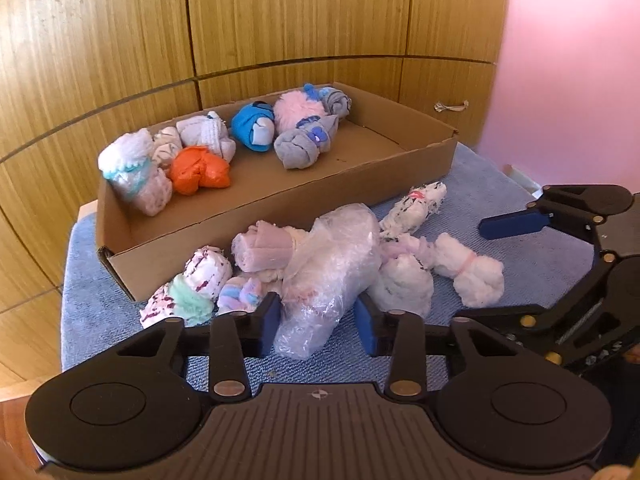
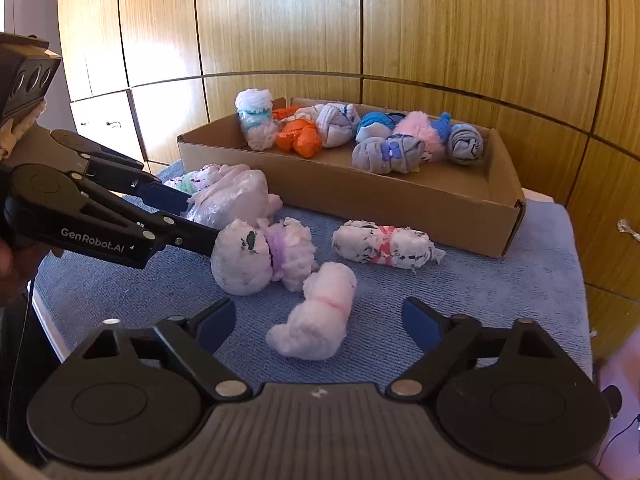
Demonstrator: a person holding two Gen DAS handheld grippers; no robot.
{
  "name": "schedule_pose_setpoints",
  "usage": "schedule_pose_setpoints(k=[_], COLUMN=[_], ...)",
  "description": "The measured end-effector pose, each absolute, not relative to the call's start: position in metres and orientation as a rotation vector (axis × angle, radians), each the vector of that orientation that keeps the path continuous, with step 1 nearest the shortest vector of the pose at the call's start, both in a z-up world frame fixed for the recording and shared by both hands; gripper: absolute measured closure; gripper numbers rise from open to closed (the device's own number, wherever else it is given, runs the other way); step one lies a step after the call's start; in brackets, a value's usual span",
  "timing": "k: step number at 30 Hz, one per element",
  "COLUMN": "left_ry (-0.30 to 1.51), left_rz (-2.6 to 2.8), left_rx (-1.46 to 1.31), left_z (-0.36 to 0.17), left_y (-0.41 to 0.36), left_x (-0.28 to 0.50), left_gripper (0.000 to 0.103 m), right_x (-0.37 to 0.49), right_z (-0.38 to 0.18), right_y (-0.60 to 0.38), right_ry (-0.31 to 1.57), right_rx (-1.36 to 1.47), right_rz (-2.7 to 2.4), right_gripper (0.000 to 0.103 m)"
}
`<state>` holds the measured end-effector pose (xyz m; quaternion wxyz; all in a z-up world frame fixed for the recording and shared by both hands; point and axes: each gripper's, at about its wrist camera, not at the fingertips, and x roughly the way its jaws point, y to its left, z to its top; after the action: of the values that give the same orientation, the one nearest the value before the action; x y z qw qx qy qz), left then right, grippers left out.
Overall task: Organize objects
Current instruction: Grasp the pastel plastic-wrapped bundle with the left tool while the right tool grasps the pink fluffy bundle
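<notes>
Angling downward, left gripper clamps the plastic-wrapped bundle, right gripper apart (cardboard box holds rolled socks).

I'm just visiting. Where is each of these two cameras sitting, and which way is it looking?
Left wrist view: rides on the left claw, looking forward and down at a plastic-wrapped bundle between its fingers; the right claw pokes in from the right.
Right wrist view: rides on the right claw, looking forward and down at a fluffy pink sock roll between its spread fingers; the left claw reaches in from the left.
Both share the cardboard box of rolled socks on the blue towel.
</notes>
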<state>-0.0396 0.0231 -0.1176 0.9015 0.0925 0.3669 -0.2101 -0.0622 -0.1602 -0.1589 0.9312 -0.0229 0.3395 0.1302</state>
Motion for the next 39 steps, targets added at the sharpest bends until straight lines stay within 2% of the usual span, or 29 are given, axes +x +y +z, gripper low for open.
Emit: schedule_pose_setpoints(k=[9, 13, 14, 15, 16, 17, 18, 20, 24, 29, 32, 34, 39], left_ry=[0.716, 0.699, 0.713, 0.728, 0.759, 0.801, 0.825, 0.815, 0.778, 0.711, 0.695, 0.704, 0.742], left_rz=[-0.456, -0.371, -0.340, -0.310, -0.265, -0.229, -0.230, -0.262, -0.260, -0.257, -0.275, -0.292, -0.322], left_rx=[0.118, 0.060, 0.044, 0.056, 0.078, 0.086, 0.061, 0.030, 0.063, 0.143, 0.185, 0.214, 0.211], left_z=[-0.086, -0.063, -0.062, -0.066, -0.072, -0.078, -0.082, -0.084, -0.082, -0.083, -0.091, -0.099, -0.114], left_y=[0.029, 0.026, 0.025, 0.023, 0.022, 0.022, 0.026, 0.033, 0.042, 0.052, 0.056, 0.056, 0.053], left_x=[-0.049, -0.004, 0.017, 0.034, 0.048, 0.058, 0.059, 0.049, 0.021, -0.007, -0.020, -0.026, -0.029], left_gripper=[0.061, 0.058, 0.053, 0.038, 0.028, 0.026, 0.031, 0.023, 0.022, 0.022, 0.020, 0.019, 0.020], right_x=[-0.061, -0.057, -0.056, -0.055, -0.054, -0.053, -0.054, -0.056, -0.056, -0.056, -0.056, -0.056, -0.056], right_z=[-0.161, -0.161, -0.161, -0.162, -0.163, -0.163, -0.163, -0.163, -0.168, -0.168, -0.167, -0.166, -0.165], right_y=[-0.161, -0.161, -0.161, -0.161, -0.160, -0.160, -0.159, -0.160, -0.158, -0.160, -0.163, -0.165, -0.168], right_ry=[0.709, 0.709, 0.713, 0.718, 0.724, 0.728, 0.728, 0.721, 0.724, 0.722, 0.723, 0.720, 0.719], right_rx=[-0.025, -0.020, -0.017, -0.015, -0.015, -0.018, -0.024, -0.025, -0.033, -0.029, -0.018, -0.011, -0.012], right_rz=[0.276, 0.274, 0.271, 0.273, 0.274, 0.274, 0.273, 0.273, 0.277, 0.258, 0.248, 0.236, 0.225], right_gripper=[0.020, 0.020, 0.020, 0.019, 0.019, 0.019, 0.019, 0.016, 0.017, 0.026, 0.035, 0.047, 0.054])
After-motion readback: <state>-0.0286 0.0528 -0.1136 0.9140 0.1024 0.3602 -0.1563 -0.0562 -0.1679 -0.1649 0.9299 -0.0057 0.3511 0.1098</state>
